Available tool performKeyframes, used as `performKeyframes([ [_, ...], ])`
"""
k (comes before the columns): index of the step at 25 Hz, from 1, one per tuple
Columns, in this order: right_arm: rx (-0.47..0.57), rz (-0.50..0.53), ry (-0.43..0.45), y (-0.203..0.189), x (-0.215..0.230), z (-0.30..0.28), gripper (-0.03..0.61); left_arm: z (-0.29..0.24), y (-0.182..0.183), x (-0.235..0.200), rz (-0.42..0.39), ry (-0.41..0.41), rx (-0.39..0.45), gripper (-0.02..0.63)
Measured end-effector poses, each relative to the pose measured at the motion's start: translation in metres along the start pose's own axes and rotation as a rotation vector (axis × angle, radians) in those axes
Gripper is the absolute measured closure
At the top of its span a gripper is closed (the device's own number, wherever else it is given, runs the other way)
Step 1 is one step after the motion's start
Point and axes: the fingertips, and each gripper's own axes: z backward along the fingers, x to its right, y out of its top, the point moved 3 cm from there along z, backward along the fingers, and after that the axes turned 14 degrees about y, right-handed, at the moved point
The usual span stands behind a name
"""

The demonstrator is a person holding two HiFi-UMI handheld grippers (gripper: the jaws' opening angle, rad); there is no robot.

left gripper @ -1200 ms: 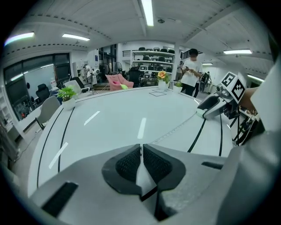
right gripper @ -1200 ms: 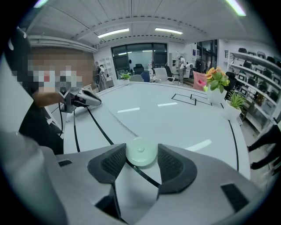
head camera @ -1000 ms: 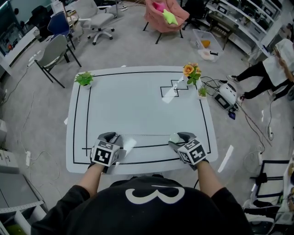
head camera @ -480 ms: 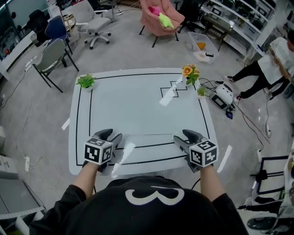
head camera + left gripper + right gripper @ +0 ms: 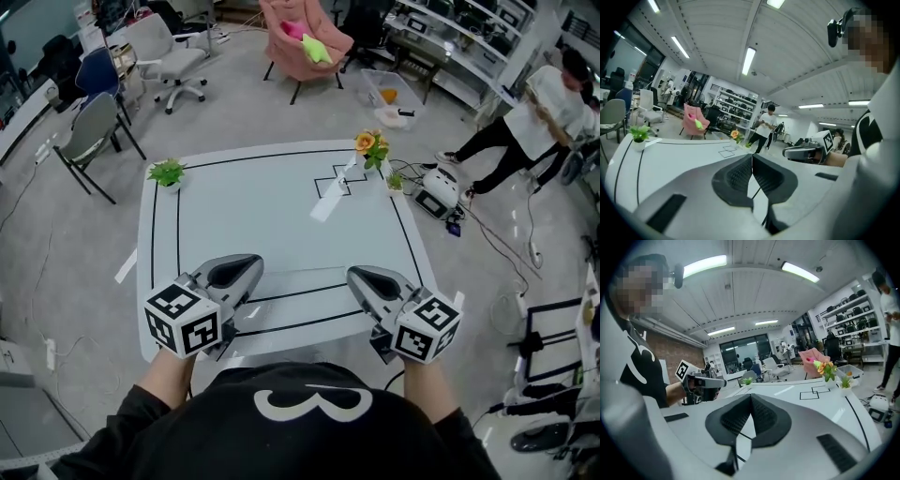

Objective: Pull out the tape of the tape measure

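Both grippers (image 5: 249,269) (image 5: 358,276) higher, near table (image 5: 272,216) edge

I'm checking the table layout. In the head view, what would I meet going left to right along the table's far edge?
leafy green plant → orange flowers → small green plant, all along the table edge.
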Motion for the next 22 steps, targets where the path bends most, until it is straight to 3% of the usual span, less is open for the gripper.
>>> performKeyframes([
  [4, 0.037, 0.021, 0.032, 0.016, -0.02, 0.009, 0.575, 0.007, 0.021, 0.034, 0.009, -0.086, 0.057, 0.606],
  [9, 0.111, 0.023, 0.05, 0.028, -0.025, 0.026, 0.575, 0.003, 0.027, 0.072, -0.056, -0.157, 0.073, 0.606],
  [22, 0.086, 0.083, 0.089, 0.042, -0.011, 0.053, 0.575, -0.016, 0.036, 0.11, -0.101, -0.126, 0.078, 0.606],
])
